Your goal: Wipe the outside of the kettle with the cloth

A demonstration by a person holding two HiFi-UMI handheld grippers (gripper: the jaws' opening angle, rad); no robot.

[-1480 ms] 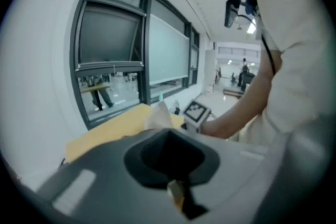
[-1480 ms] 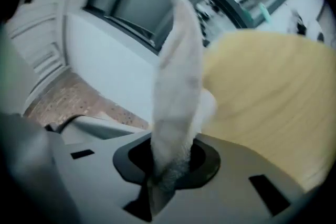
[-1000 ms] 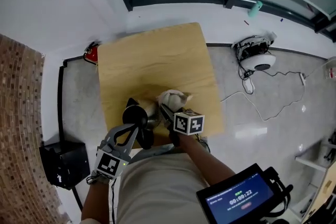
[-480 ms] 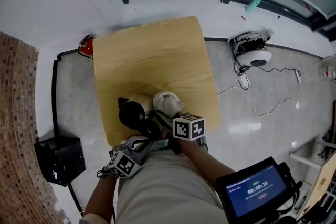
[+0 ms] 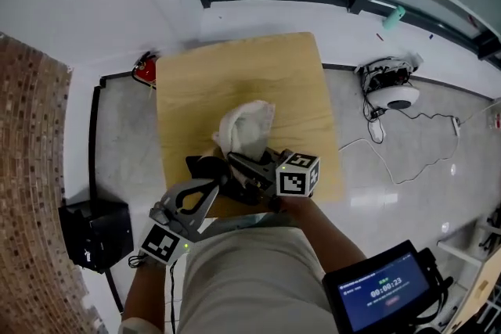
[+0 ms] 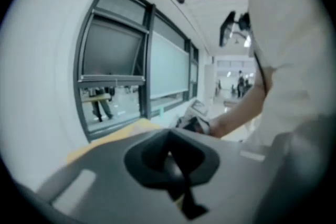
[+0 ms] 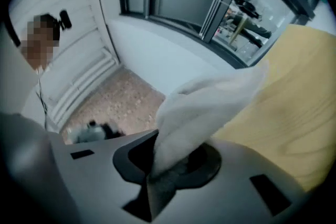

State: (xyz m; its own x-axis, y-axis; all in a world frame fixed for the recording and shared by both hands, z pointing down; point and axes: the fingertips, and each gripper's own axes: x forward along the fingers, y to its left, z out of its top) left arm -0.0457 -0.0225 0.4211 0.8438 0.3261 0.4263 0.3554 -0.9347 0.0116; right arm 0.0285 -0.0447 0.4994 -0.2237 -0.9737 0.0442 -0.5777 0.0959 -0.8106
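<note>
A white cloth (image 5: 244, 129) (image 7: 210, 102) hangs bunched from my right gripper (image 5: 235, 160) (image 7: 157, 176), which is shut on its lower end. The cloth lies over the top of the dark kettle (image 5: 203, 166), and only a black part of the kettle shows beside it. My left gripper (image 5: 221, 182) (image 6: 170, 165) reaches in from the near left. Its jaws look shut on the kettle's black handle. Everything sits at the near edge of the wooden table (image 5: 258, 74). The left gripper view shows the right gripper's marker cube (image 6: 194, 120) but not the kettle's body.
A red object (image 5: 145, 70) lies on the floor by the table's far left corner, and a black box (image 5: 94, 242) sits on the floor at the left. A white round device with cables (image 5: 391, 90) lies on the floor to the right. A screen (image 5: 376, 293) is at bottom right.
My right gripper has risen with the cloth, which now stands higher and drapes over the kettle's top. The left gripper stays at the kettle's near side.
</note>
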